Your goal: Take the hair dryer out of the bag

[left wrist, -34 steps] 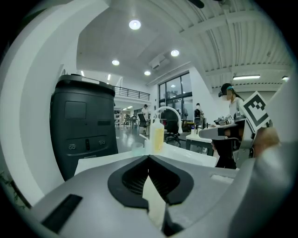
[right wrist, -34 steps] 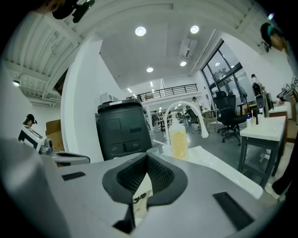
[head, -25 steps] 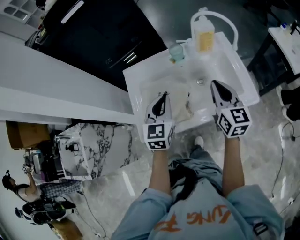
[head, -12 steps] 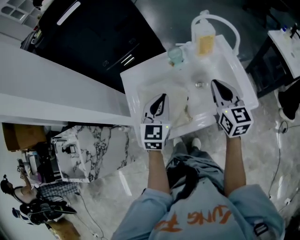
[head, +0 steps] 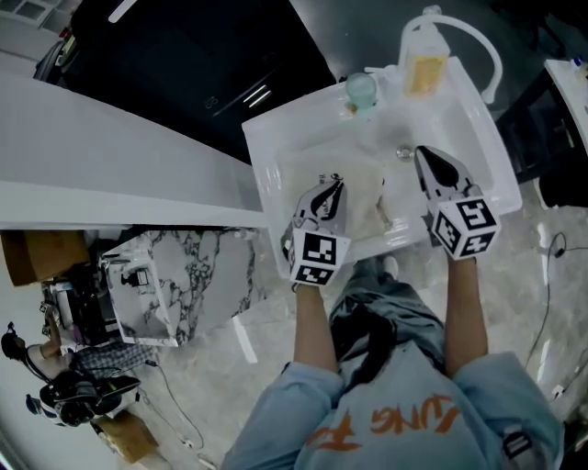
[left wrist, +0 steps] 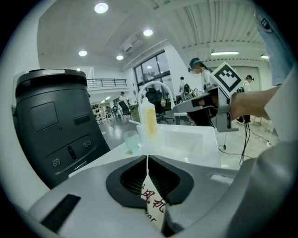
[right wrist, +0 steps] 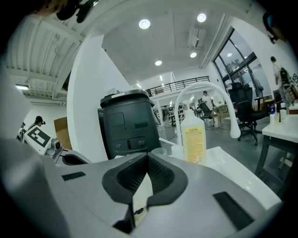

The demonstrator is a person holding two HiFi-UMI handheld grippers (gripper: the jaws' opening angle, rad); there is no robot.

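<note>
bag [head: 366, 188] lies in the sink [head: 276, 151]; the dryer is hidden, presumably inside. left gripper [head: 334, 181] and right gripper [head: 421, 152] each pinch the limp bag's edge. dryer likely rigid, smooth, weighty: grab its handle.

Bright open hall on my feed.
Round ceiling lights [left wrist: 100, 7], tall windows [left wrist: 151, 69] far back, glossy marble floor [head: 211, 358], a white pillar [right wrist: 84, 93] beside a big black machine [right wrist: 128, 123].

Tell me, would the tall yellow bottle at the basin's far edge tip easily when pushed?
Probably, if pushed high: the bottle is tall and narrow. It looks plastic, so likely not fragile. Its fill level is unclear, so its weight is uncertain.
</note>
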